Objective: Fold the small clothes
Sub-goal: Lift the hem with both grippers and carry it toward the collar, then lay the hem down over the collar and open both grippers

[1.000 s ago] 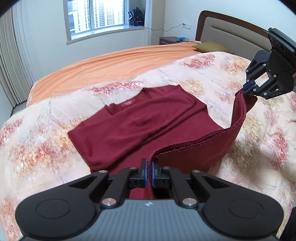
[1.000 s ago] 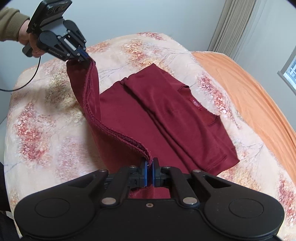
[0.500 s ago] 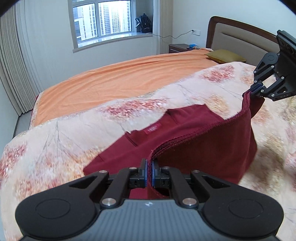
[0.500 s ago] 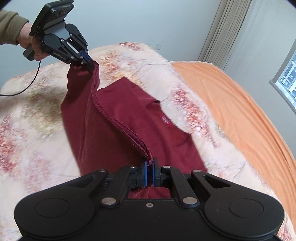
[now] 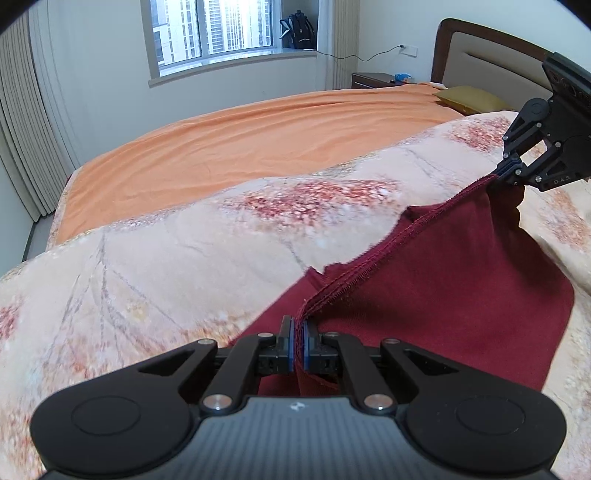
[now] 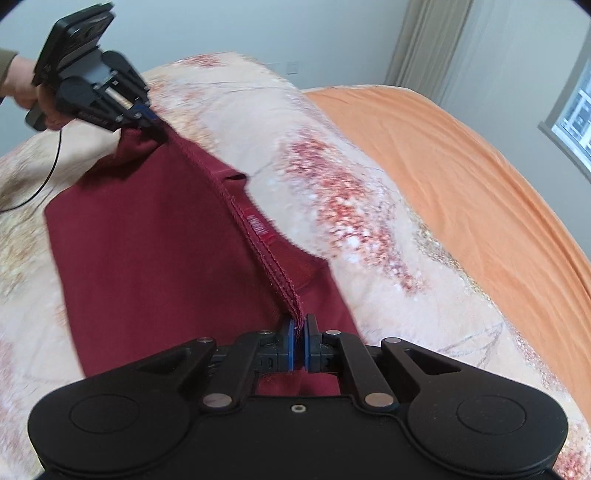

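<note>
A dark red garment (image 5: pixel 454 295) (image 6: pixel 155 236) lies on the floral quilt (image 5: pixel 155 266), doubled over itself. My left gripper (image 5: pixel 298 328) is shut on one corner of its stitched hem. At the other end of that hem my right gripper (image 6: pixel 299 326) is shut on the second corner. The hem runs taut between the two. Each gripper shows in the other's view: the right gripper (image 5: pixel 511 170) at the far right, the left gripper (image 6: pixel 146 114) at the upper left with a hand (image 6: pixel 20 79) on it. A red label (image 6: pixel 256 225) peeks out just past the hem.
The floral quilt (image 6: pixel 332 177) covers the near side of a bed; an orange sheet (image 5: pixel 258 136) covers the far side. A headboard (image 5: pixel 480 51), an olive pillow (image 5: pixel 469 98), a nightstand (image 5: pixel 373 78), a window (image 5: pixel 225 29) and curtains (image 5: pixel 22 133) stand beyond.
Both grippers carried the lifted hem across the garment and lower toward the quilt. The folded-over layer now covers nearly all of the lower one, up to the label end.
</note>
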Demonstrator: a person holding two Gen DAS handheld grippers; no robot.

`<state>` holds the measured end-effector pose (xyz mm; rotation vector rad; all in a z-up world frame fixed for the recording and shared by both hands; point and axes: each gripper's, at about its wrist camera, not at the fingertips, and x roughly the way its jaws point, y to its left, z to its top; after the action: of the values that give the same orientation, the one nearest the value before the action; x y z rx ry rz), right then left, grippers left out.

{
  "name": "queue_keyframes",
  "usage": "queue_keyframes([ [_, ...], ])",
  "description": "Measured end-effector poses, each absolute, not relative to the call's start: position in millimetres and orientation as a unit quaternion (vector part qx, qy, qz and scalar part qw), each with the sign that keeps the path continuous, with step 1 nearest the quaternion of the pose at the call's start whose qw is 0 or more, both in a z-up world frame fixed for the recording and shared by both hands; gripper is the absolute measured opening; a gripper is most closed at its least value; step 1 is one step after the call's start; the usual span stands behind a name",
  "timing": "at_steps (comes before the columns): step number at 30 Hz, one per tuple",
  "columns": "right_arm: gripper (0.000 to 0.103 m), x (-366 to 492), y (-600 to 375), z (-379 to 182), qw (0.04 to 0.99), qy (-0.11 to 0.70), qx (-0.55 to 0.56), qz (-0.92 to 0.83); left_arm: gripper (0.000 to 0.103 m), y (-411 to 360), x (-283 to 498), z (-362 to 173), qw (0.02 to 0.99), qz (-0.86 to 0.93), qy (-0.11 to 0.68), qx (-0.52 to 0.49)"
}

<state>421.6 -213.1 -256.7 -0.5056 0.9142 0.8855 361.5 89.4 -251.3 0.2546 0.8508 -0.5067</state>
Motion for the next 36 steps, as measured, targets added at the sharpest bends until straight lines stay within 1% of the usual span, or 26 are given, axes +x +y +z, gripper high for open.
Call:
queue_keyframes([
  [5,0.004,448,-206,-278,0.778,0.435,-0.222,0.396,0.004,97,385,-267,0.869,-0.235,0.422,0.103],
  [6,0.004,453,-204,-283,0.777,0.439,-0.222,0.393,0.007,98,390,-272,0.867,-0.232,0.430,0.100],
  [7,0.004,457,-202,-288,0.776,0.443,-0.221,0.390,0.012,100,393,-276,0.865,-0.226,0.438,0.094],
  [8,0.005,461,-200,-294,0.776,0.449,-0.217,0.386,0.023,101,396,-279,0.864,-0.218,0.445,0.085],
  [9,0.005,463,-198,-300,0.776,0.454,-0.216,0.381,0.038,104,398,-281,0.867,-0.208,0.447,0.076],
  [11,0.006,467,-196,-310,0.779,0.464,-0.210,0.366,0.055,112,400,-281,0.877,-0.188,0.440,0.051],
  [12,0.010,468,-196,-313,0.783,0.467,-0.207,0.355,0.057,118,401,-279,0.880,-0.184,0.437,0.030],
  [14,0.025,469,-199,-316,0.796,0.468,-0.186,0.336,0.059,130,400,-275,0.884,-0.179,0.431,-0.009],
  [15,0.030,470,-203,-316,0.805,0.466,-0.173,0.324,0.060,135,397,-273,0.887,-0.177,0.427,-0.022],
  [16,0.040,471,-208,-315,0.814,0.462,-0.157,0.316,0.060,138,394,-271,0.889,-0.174,0.422,-0.032],
  [17,0.046,471,-214,-314,0.821,0.459,-0.136,0.312,0.061,142,390,-270,0.891,-0.173,0.418,-0.044],
  [18,0.048,472,-220,-313,0.825,0.460,-0.116,0.306,0.067,146,387,-269,0.890,-0.175,0.416,-0.061],
  [19,0.050,472,-225,-313,0.827,0.463,-0.099,0.302,0.069,150,387,-269,0.886,-0.179,0.419,-0.083],
  [20,0.050,472,-230,-314,0.827,0.466,-0.086,0.301,0.073,153,388,-271,0.878,-0.190,0.426,-0.107],
  [21,0.050,472,-233,-314,0.828,0.467,-0.076,0.302,0.074,156,392,-273,0.868,-0.201,0.437,-0.127],
  [23,0.050,469,-236,-313,0.828,0.467,-0.063,0.302,0.074,156,400,-276,0.860,-0.202,0.452,-0.125],
  [25,0.050,466,-238,-314,0.827,0.468,-0.061,0.306,0.075,154,406,-274,0.860,-0.205,0.450,-0.122],
  [26,0.050,466,-238,-315,0.825,0.470,-0.062,0.308,0.083,156,410,-275,0.849,-0.222,0.457,-0.147],
  [27,0.050,465,-238,-316,0.824,0.471,-0.063,0.309,0.093,158,414,-277,0.829,-0.244,0.468,-0.184],
  [28,0.050,464,-238,-316,0.823,0.472,-0.061,0.311,0.095,160,418,-281,0.807,-0.264,0.479,-0.221],
  [29,0.050,464,-239,-316,0.823,0.471,-0.056,0.313,0.094,161,419,-282,0.798,-0.275,0.481,-0.239],
  [33,0.051,468,-245,-312,0.840,0.457,-0.061,0.287,0.093,164,415,-272,0.847,-0.206,0.445,-0.203],
  [35,0.056,473,-250,-311,0.850,0.454,-0.055,0.263,0.091,167,412,-269,0.861,-0.175,0.441,-0.183],
  [36,0.056,475,-254,-311,0.852,0.455,-0.047,0.256,0.091,164,407,-265,0.870,-0.172,0.433,-0.159],
])
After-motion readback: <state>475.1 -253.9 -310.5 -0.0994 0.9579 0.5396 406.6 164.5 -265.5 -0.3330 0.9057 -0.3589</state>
